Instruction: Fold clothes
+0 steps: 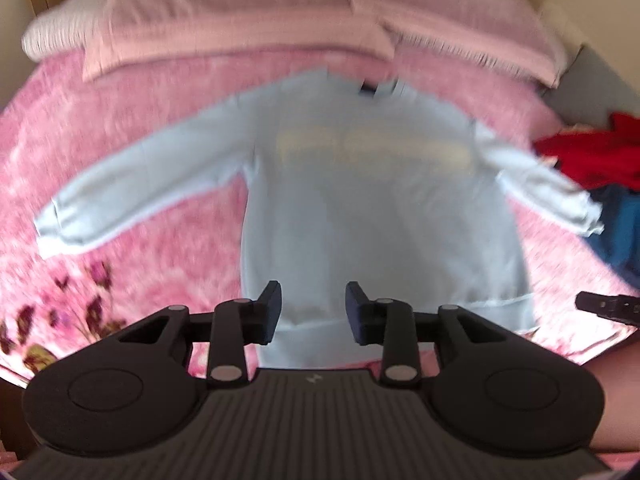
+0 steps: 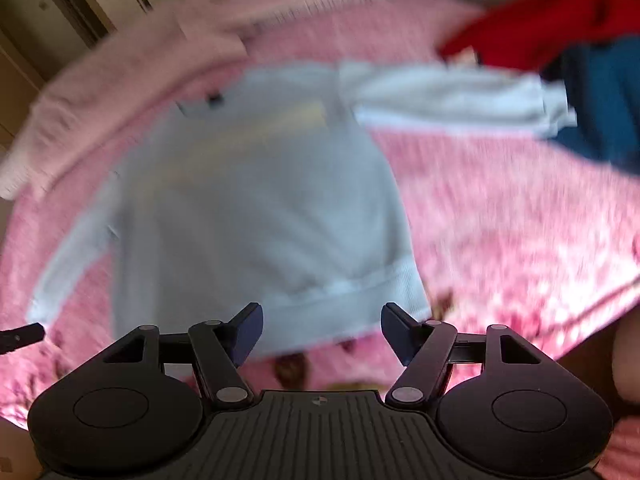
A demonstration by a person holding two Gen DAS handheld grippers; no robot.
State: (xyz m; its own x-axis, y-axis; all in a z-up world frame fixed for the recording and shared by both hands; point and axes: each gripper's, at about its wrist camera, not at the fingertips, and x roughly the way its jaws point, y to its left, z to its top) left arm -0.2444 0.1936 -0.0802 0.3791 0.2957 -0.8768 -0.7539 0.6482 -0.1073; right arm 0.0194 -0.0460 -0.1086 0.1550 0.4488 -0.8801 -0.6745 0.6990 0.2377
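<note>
With the left gripper and right gripper both agape and empty (blurred frames), pinch opposite hem corners of the pale blue sweatshirt spread mid-frame on the bed, lifting evenly.

sweatshirt | pale blue, yellowish chest print | flat, sleeves spread | on pink bedspread

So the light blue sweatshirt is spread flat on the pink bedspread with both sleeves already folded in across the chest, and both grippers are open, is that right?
Not quite. The light blue sweatshirt lies flat on the pink bedspread, but both sleeves are still spread out to the sides, as the left wrist view shows. The left gripper and right gripper are open, as you said.
</note>
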